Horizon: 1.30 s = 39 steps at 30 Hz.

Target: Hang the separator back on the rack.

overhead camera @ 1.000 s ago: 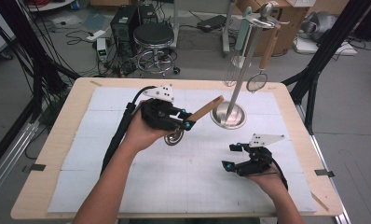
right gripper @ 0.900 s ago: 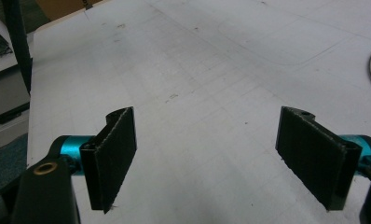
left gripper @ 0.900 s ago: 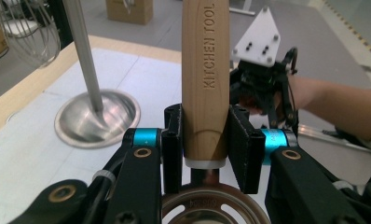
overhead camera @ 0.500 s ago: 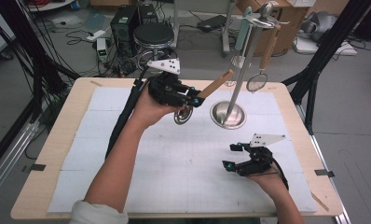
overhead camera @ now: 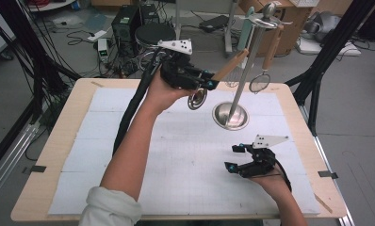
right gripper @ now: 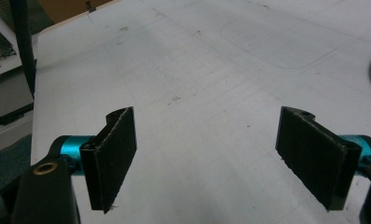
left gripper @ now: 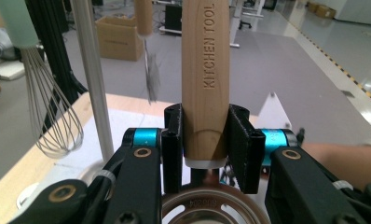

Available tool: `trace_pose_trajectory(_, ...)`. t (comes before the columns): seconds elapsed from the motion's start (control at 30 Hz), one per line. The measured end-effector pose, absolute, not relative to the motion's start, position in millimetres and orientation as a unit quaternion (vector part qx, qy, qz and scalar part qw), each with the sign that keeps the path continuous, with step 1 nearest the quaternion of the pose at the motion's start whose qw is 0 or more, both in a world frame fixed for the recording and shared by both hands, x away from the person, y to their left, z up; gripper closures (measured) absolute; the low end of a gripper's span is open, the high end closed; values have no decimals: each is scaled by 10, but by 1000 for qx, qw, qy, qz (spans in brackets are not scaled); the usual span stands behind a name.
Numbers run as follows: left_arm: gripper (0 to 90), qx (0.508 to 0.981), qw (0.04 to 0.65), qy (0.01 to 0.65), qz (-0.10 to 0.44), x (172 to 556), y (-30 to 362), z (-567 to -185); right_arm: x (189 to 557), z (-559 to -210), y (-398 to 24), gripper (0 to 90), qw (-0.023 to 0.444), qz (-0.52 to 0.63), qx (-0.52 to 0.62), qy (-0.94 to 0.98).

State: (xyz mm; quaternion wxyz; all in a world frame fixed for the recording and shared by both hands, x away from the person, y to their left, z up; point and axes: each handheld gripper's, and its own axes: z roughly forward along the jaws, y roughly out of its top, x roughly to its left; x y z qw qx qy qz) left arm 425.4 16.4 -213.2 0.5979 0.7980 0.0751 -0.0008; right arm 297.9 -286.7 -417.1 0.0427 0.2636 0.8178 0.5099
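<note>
1. Your table [overhead camera: 49,155]: light wooden top, pale edge bare on every side.
2. White gridded mat [overhead camera: 185,155] covers most of it, lying flat.
3. Round steel stand base [overhead camera: 230,116] sits on the mat, far right of centre.

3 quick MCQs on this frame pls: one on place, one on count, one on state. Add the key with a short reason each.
1. Where is the right gripper?
A. low over the white mat
B. at the rack top
C. off the table

2. How many utensils hang on the rack?
A. none
B. two
C. five

3. What state is the left gripper in?
A. open, empty
B. shut on the wooden handle
C. shut on the whisk

Key: 1 A, it sits over the white mat. 2 B, whisk and strainer. 3 B, jaws clamp the wooden handle.
</note>
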Motion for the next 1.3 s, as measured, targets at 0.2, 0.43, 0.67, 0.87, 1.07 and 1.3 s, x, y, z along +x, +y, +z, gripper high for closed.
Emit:
trace_pose_trajectory(0.2,688,789,609,81,9,4340,74,-1975,2976,-4166,-2867,197,41,513,264,816)
trace_pose_trajectory(0.43,688,792,604,87,21,4428,39,-1851,2974,-4162,-2873,197,38,514,264,815)
trace_pose_trajectory(0.67,688,795,599,89,31,4491,-24,-1720,2982,-4172,-2864,197,38,512,263,817)
trace_pose_trajectory(0.87,688,799,593,94,38,4532,-97,-1671,2982,-4169,-2873,197,37,514,264,815)
trace_pose_trajectory(1.07,688,802,586,104,47,4564,-161,-1678,2983,-4168,-2876,197,38,515,263,815)
trace_pose_trajectory(1.3,688,799,587,117,52,4607,-142,-1706,2981,-4164,-2896,197,38,516,265,814)
